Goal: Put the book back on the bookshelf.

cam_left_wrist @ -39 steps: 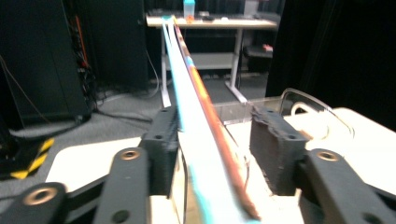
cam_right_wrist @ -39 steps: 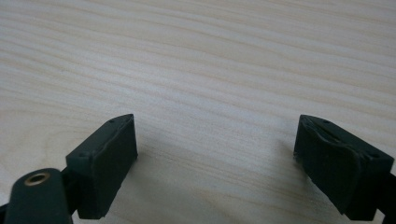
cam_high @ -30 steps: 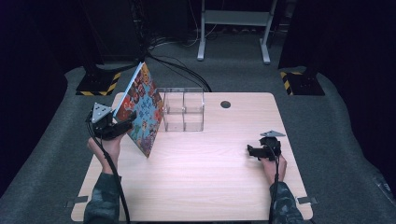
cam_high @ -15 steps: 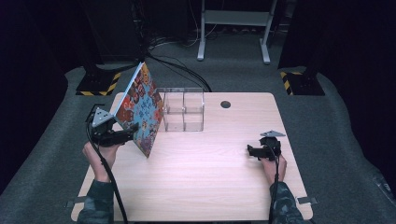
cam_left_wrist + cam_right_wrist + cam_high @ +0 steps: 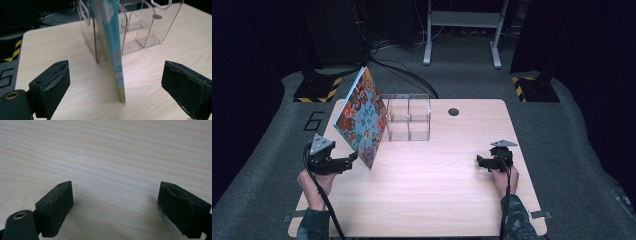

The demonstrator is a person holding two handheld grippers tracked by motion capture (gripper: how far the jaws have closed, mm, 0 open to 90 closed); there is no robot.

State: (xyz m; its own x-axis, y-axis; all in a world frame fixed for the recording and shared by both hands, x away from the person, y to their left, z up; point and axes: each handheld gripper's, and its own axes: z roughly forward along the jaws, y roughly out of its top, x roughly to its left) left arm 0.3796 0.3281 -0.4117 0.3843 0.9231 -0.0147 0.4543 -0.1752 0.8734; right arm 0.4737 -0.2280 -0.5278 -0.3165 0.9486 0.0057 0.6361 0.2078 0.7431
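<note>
A thin book with a colourful cover [image 5: 362,117] stands on one corner and leans against a clear acrylic rack [image 5: 408,117] at the table's back left. My left gripper [image 5: 353,159] is low at the book's near corner. Its jaws have just been opening and now stand wide. In the left gripper view the book's edge [image 5: 116,50] rises between the two pads of the left gripper [image 5: 117,75], and neither pad touches it. The rack [image 5: 142,30] stands behind it. My right gripper [image 5: 480,161] rests open near the table's right side, with bare wood between the jaws of the right gripper [image 5: 116,195].
The wooden table [image 5: 437,190] has a round cable hole [image 5: 453,111] at the back, right of the rack. Dark carpet, cables and a metal stand's legs [image 5: 462,35] lie beyond the far edge.
My left gripper has let go of the book's left edge, opened wide and dropped back toward the near edge. The book stays leaning on the rack. The right gripper has kept still.
</note>
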